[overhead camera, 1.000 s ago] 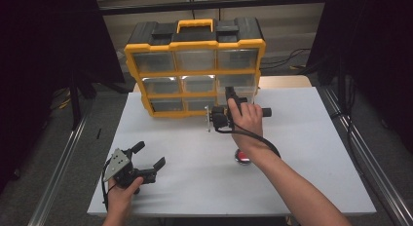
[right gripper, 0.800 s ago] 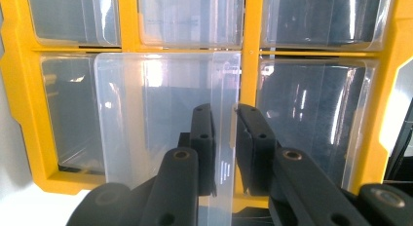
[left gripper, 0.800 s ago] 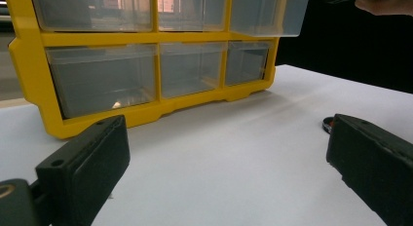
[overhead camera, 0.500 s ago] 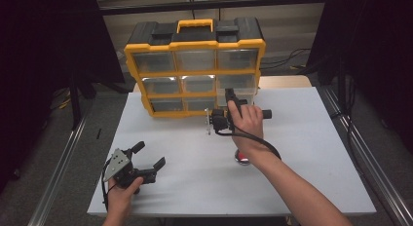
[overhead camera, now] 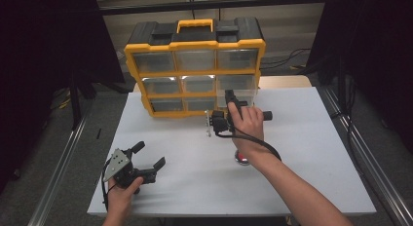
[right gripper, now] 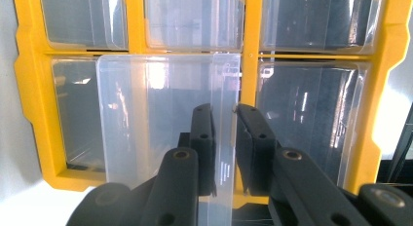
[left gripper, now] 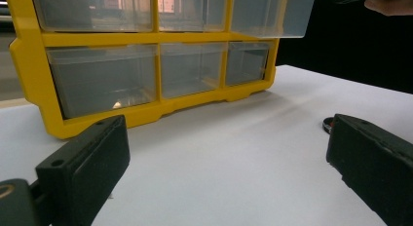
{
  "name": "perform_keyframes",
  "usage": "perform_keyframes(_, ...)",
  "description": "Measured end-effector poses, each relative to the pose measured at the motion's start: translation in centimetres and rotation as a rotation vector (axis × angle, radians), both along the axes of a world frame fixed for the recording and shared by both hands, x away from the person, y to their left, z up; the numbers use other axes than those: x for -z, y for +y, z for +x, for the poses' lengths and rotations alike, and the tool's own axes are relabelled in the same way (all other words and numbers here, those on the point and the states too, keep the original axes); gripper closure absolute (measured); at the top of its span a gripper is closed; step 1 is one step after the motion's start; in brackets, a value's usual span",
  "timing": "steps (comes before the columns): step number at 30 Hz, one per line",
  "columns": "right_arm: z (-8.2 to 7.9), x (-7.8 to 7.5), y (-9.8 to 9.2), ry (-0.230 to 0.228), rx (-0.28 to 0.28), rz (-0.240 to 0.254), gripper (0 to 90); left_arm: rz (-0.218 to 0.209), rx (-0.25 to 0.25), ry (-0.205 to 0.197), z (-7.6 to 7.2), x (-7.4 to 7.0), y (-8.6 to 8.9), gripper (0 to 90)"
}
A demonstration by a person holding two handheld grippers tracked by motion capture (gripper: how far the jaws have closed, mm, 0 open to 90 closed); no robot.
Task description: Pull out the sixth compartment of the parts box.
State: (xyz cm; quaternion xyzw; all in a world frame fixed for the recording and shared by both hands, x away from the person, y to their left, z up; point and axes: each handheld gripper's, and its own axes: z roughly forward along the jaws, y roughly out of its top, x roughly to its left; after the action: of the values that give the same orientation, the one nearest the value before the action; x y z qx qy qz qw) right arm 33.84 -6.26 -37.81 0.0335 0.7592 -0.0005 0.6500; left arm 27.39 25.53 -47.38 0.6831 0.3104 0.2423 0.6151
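A yellow organizer [overhead camera: 195, 45] with clear drawers stands at the back of the white table [overhead camera: 302, 153]. Its middle-row right drawer [overhead camera: 243, 92] is pulled partway out. My right gripper [overhead camera: 230, 100] is shut on that drawer's front wall; in the right gripper view the jaws [right gripper: 224, 121] pinch the clear front edge of the drawer [right gripper: 160, 138]. My left gripper [overhead camera: 149, 154] rests on the table at the front left, open with nothing between its fingers [left gripper: 83, 162]. The same drawer [left gripper: 272, 14] juts out at the top of the left gripper view.
A small red round object [overhead camera: 242, 159] lies on the table beside the right forearm, and peeks from behind the jaw as the red object [left gripper: 327, 123]. The bottom-row drawers [left gripper: 190, 67] are pushed in. Dark floor and metal rails flank the table.
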Motion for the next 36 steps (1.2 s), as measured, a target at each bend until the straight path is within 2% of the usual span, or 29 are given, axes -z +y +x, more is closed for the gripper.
perform_keyframes(2, 0.0, -0.1, 0.0, 0.001, -0.006, -0.012, 79.1, -0.005, 0.003, 0.004, 0.0, 0.0, 0.0, 2.2)
perform_keyframes(7, -0.2, -0.1, 0.0, 0.003, -0.006, -0.003, 79.0, 0.001, -0.001, -0.003, 0.0, 0.0, 0.0, 2.2)
perform_keyframes(9, -0.2, -0.2, 0.0, 0.002, -0.021, -0.024, 79.0, 0.002, -0.002, -0.001, 0.0, 0.0, 0.0, 2.2)
perform_keyframes(18, -0.5, -0.3, 0.0, 0.005, -0.026, -0.022, 79.1, 0.006, -0.002, 0.001, 0.0, 0.0, 0.1, 2.2)
perform_keyframes(21, -0.6, -0.2, 0.0, 0.003, -0.024, -0.019, 79.0, -0.005, 0.003, 0.003, 0.0, 0.0, 0.0, 2.2)
perform_keyframes(23, -0.6, -0.3, 0.0, 0.004, -0.028, -0.027, 79.0, 0.010, -0.005, -0.002, 0.0, 0.0, 0.1, 2.2)
perform_keyframes(26, -0.8, -0.3, 0.0, 0.002, -0.028, -0.018, 79.1, 0.000, -0.011, -0.003, 0.0, 0.0, 0.1, 2.2)
perform_keyframes(27, -0.8, -0.3, 0.0, 0.002, -0.028, -0.018, 79.1, 0.011, -0.007, -0.005, 0.0, 0.0, 0.1, 2.2)
perform_keyframes(28, -0.8, -0.2, 0.0, 0.003, -0.032, -0.019, 79.1, 0.001, -0.001, -0.003, 0.0, 0.0, 0.0, 2.2)
perform_keyframes(36, -1.1, -0.3, 0.0, 0.010, -0.034, -0.019, 79.0, 0.006, -0.004, 0.000, 0.0, 0.0, 0.1, 2.2)
